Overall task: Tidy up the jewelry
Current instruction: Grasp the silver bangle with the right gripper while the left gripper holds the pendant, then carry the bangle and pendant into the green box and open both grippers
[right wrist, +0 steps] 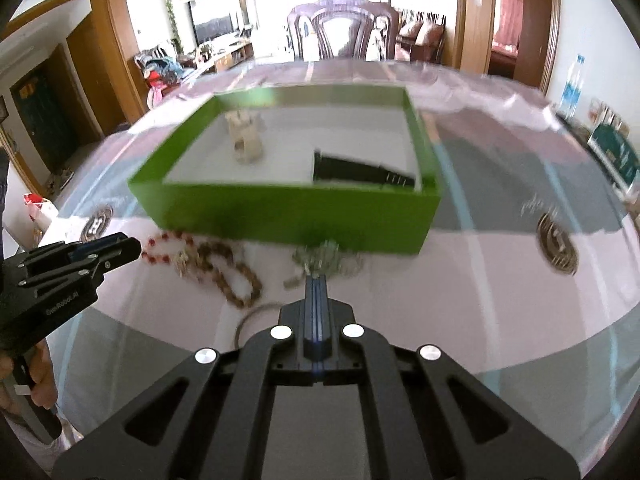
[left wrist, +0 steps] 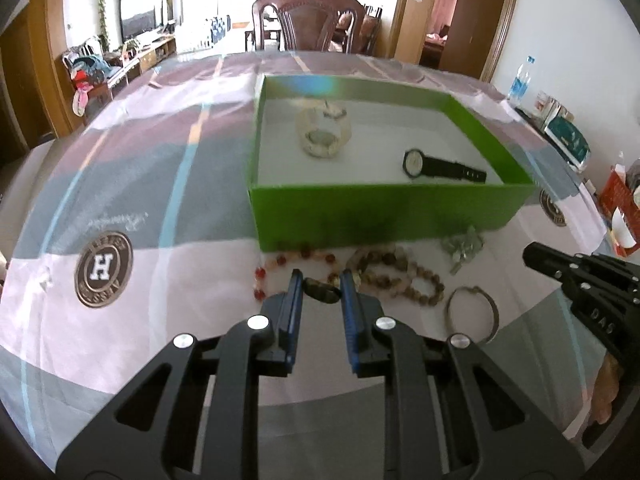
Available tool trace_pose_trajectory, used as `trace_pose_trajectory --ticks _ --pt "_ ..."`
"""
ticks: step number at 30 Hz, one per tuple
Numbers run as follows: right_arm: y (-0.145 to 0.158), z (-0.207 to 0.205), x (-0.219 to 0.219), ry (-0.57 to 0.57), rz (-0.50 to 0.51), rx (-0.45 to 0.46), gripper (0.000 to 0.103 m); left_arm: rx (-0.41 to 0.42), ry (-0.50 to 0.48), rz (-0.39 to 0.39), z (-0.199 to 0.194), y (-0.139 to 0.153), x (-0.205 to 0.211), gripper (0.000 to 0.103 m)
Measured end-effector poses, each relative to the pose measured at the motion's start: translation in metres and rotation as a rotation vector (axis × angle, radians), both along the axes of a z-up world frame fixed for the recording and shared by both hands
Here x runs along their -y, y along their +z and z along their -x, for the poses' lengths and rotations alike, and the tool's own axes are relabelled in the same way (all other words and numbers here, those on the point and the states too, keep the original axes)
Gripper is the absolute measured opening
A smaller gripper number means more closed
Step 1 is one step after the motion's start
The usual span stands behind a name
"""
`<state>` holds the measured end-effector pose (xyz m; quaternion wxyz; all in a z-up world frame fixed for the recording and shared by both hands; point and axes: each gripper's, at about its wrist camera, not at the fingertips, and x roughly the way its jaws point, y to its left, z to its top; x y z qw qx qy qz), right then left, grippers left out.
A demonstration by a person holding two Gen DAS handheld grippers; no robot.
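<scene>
A green box (left wrist: 384, 210) (right wrist: 288, 210) stands on the table with a cream watch (left wrist: 323, 130) (right wrist: 246, 138) and a black watch (left wrist: 440, 166) (right wrist: 360, 170) inside. In front of it lie a red bead bracelet (left wrist: 280, 266) (right wrist: 166, 246), a brown bead string (left wrist: 400, 276) (right wrist: 228, 272), a silver piece (left wrist: 462, 246) (right wrist: 326, 256) and a metal bangle (left wrist: 474, 312) (right wrist: 252, 316). My left gripper (left wrist: 320, 286) (right wrist: 116, 248) is shut on a dark oval bead or pendant (left wrist: 320, 290) of the red bracelet. My right gripper (right wrist: 317, 280) (left wrist: 536, 256) is shut and empty, just before the silver piece.
The table wears a pink and grey cloth with round logo badges (left wrist: 103, 272) (right wrist: 558, 246). A wooden chair (left wrist: 310, 20) stands behind the table. A water bottle (left wrist: 520, 80) and boxes (left wrist: 568, 136) sit at the right edge.
</scene>
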<state>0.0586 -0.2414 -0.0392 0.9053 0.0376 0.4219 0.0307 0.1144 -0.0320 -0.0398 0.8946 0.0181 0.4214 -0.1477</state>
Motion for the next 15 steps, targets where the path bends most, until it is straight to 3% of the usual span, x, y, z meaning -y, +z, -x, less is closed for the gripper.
trace_pose_trajectory --ticks 2,5,9,15 --pt "-0.002 -0.002 0.001 -0.004 0.008 -0.022 0.001 0.000 0.004 0.003 0.002 0.000 -0.002 0.019" --pt "-0.020 -0.006 0.001 -0.002 -0.006 -0.092 0.022 -0.018 0.003 0.010 0.004 -0.006 -0.004 0.019" --pt "-0.036 0.001 -0.012 0.049 -0.040 -0.125 0.073 -0.047 0.003 0.013 0.006 -0.017 -0.007 0.019" --pt "-0.047 -0.004 -0.032 0.064 0.028 -0.139 0.076 -0.056 -0.001 0.018 0.008 -0.021 -0.008 0.019"
